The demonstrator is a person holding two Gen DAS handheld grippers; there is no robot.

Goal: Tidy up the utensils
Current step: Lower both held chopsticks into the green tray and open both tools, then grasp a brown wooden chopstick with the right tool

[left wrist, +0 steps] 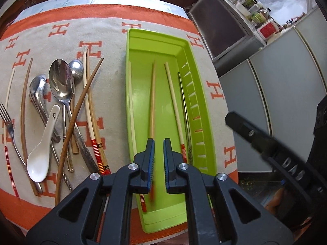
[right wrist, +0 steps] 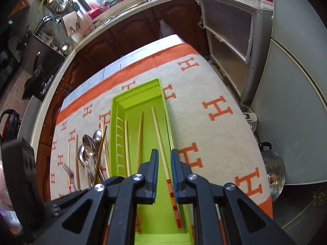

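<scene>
The left gripper (left wrist: 158, 143) is hovering over the near end of the green tray (left wrist: 130, 47). Its jaws are standing apart by a narrow gap, and its ribbed blue pads (left wrist: 151, 153) are gripping nothing. A light wooden chopstick (left wrist: 152, 102) is lying lengthwise on the tray floor just beside the left pad; its near end is appearing blurred.

The right gripper (right wrist: 164, 153) is also hanging over the tray (right wrist: 114, 102), jaws partly open. A cream chopstick (right wrist: 159, 134) with a red-and-yellow striped handle is passing through the gap between the pads (right wrist: 173, 163). Whether the pads are touching it cannot be told.

The tray is a long, rectangular, glossy moulded plastic tub with one slotted side wall (left wrist: 194, 106). Four slender sticks are lying along its floor: a pale one (left wrist: 130, 102) against the plain wall, the light wooden one, a cream one with a red band (left wrist: 173, 106), and a dark thin one (left wrist: 185, 112) against the slotted wall.

The tray is sitting on a woven, felt-like blanket (left wrist: 114, 94), beige with orange H motifs and an orange border. On the blanket, to the tray's left, loose utensils are lying in an overlapping pile: a polished steel spoon (left wrist: 61, 81), a smaller steel spoon (left wrist: 76, 69), a steel ladle-shaped spoon (left wrist: 37, 89), a white ceramic soup spoon (left wrist: 44, 149), a steel fork (left wrist: 8, 120), a dark brown chopstick (left wrist: 75, 118) crossing the others, and striped-handled chopsticks (left wrist: 95, 140).
</scene>
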